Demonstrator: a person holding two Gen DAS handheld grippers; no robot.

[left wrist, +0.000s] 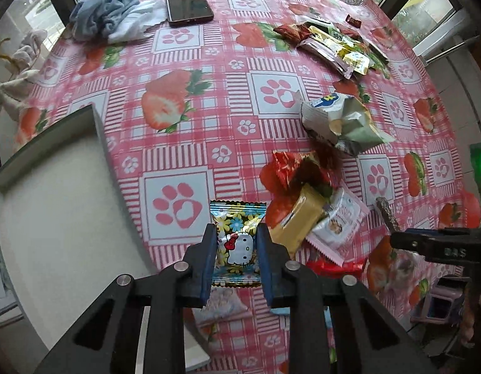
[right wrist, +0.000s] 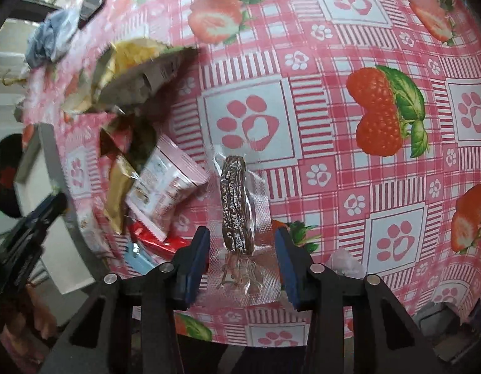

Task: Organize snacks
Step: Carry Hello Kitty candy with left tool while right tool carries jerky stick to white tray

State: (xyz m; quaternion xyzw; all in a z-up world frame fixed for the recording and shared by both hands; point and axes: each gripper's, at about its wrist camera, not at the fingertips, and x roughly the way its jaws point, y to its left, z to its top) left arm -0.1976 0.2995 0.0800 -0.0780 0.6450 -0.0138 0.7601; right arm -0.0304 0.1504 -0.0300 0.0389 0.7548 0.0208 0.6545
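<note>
My left gripper (left wrist: 236, 243) is shut on a Hello Kitty candy packet (left wrist: 237, 243) with flowers on it, held just above the tablecloth. A white tray (left wrist: 53, 202) lies to its left. My right gripper (right wrist: 242, 249) is open, its blue pads on either side of a clear vacuum packet with a dark brown snack stick (right wrist: 235, 205) lying on the cloth. That gripper also shows in the left wrist view (left wrist: 433, 243). A pile of snacks lies between them: a gold packet (left wrist: 299, 218), a pink-white packet (left wrist: 340, 221) and a red packet (left wrist: 290, 168).
A strawberry and paw print tablecloth (left wrist: 178, 155) covers the round table. An opened crisp bag (left wrist: 340, 121) lies mid-right. More packets (left wrist: 330, 43) lie far right. A phone (left wrist: 189, 6) and a blue cloth (left wrist: 106, 15) lie at the far side. The table edge (right wrist: 271, 333) is close.
</note>
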